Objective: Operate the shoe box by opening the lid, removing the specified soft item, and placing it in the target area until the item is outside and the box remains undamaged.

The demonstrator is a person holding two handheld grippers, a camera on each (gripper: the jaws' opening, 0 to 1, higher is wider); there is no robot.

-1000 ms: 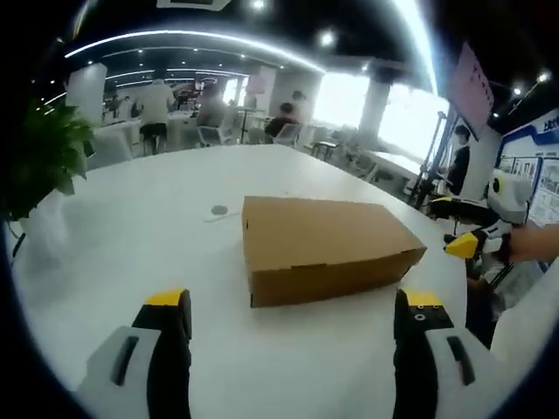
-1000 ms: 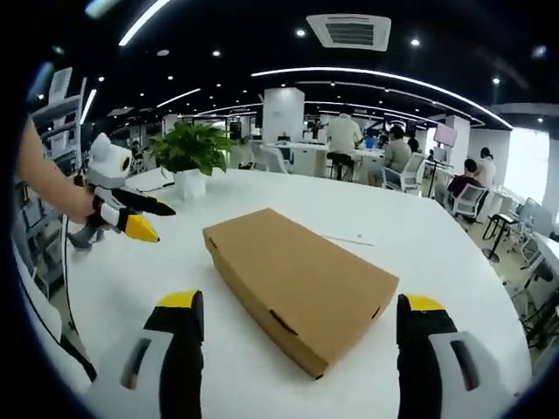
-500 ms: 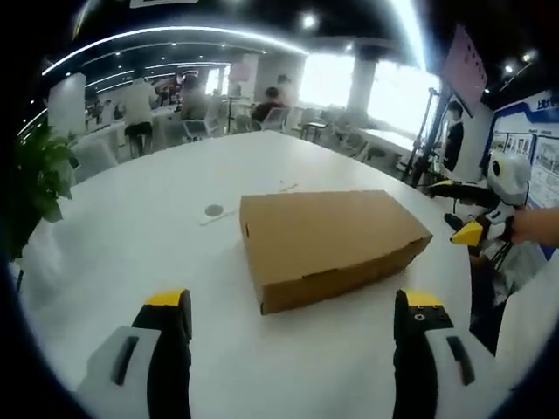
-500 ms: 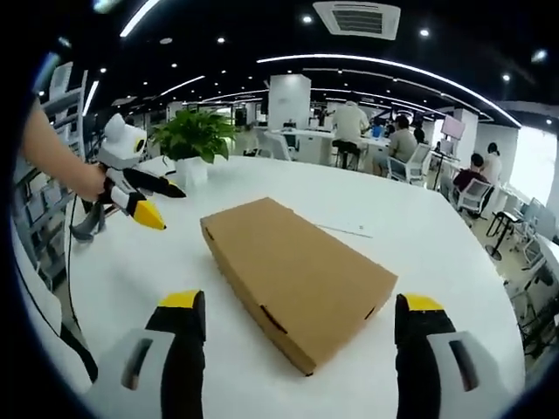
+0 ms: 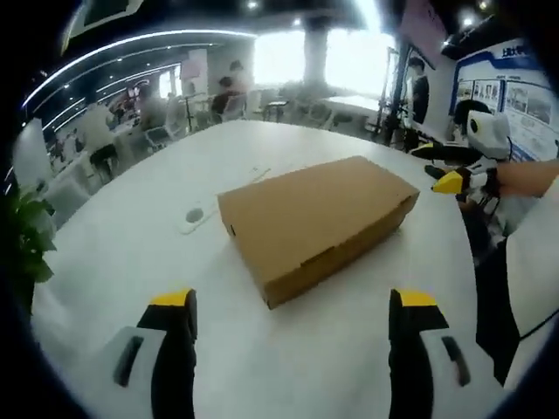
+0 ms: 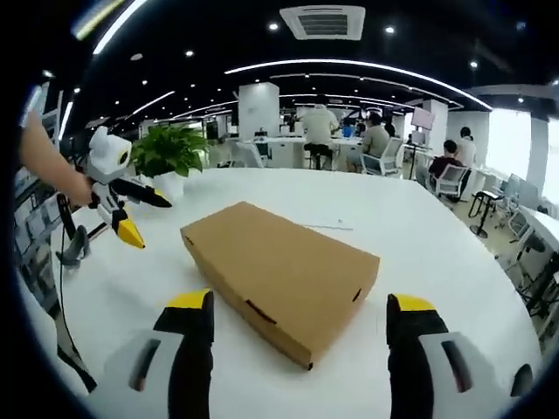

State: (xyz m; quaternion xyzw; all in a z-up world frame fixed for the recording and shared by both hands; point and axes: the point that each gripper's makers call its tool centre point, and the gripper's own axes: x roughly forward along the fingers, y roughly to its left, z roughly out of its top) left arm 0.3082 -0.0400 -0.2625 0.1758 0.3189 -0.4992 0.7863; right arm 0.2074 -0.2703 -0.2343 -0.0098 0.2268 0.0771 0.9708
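Closed shoe box [image 5: 314, 218] hides its contents; both claws wide open, seemingly empty

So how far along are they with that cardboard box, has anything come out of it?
Nothing looks done yet. The shoe box lies shut on the white table, lid down, no item outside. Both the left gripper and the right gripper are open, apart from the box. Opening, removing and placing remain.

Plain brown box [image 5: 314, 218] on a white table [image 5: 131, 279]; green plant [image 6: 170, 150] in a white pot; black gripper [image 6: 297, 336] jaws with yellow tips
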